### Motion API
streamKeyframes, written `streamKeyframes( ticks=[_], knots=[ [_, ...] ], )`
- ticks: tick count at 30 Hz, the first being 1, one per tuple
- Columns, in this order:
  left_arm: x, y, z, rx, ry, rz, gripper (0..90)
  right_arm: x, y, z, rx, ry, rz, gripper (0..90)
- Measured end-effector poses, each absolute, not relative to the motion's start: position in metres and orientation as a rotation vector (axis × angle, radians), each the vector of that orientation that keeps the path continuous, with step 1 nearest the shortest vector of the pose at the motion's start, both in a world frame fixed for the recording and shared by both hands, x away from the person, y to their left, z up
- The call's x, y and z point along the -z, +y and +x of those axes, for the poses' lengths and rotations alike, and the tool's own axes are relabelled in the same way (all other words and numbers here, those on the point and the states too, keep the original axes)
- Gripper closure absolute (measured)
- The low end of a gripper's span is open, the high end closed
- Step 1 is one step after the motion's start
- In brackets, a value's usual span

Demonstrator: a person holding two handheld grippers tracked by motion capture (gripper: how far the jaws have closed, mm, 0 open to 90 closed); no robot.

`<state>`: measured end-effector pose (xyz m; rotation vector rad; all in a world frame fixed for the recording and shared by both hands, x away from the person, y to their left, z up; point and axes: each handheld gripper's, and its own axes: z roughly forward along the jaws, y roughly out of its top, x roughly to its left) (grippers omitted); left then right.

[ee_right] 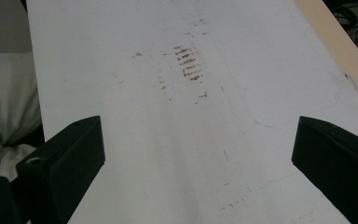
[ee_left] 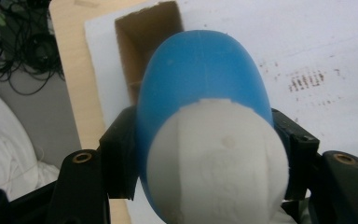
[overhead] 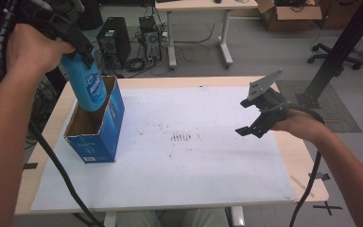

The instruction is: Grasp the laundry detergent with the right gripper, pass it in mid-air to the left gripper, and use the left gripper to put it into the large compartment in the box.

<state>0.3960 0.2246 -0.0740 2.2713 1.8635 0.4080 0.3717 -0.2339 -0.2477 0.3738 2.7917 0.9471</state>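
- Blue plastic up top: the blue bottle hangs tilted over the open mouth of the cardboard box, its lower end dipping just past the box's rim, its upper end leaning away to the left of the box.
- The left gripper has it pinched; in the left gripper view the black fingers press on both flanks of the bottle, with the white cap end nearest the camera.
- Beyond the bottle in that same view, the box's brown inside gapes open, straight under the bottle's far end.
- The box stands upright, blue outside and plain card inside, its top flaps open.
- It sits on the white sheet that covers the wooden counter, close to the sheet's left edge.
- Right of the box, out on the sheet, a patch of small brown marks shows, well apart from the box.
- Farther right again, well apart from the box, the right gripper hovers above the sheet with its grey plate raised.
- Its fingers stand spread wide in the right gripper view, bare white sheet between them, the brown marks ahead of them.
- Behind the box, past the counter's far edge, computer towers and cables sit on the floor.
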Motion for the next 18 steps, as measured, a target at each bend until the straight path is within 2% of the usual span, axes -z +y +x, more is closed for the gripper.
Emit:
streamKeyframes(
  ticks=[18],
  knots=[
    [0.118,0.244,0.399,-0.427,1.98,2.2,37.9,0.248,-0.243,0.36,-0.934,2.763,0.416,2.5]
  ],
)
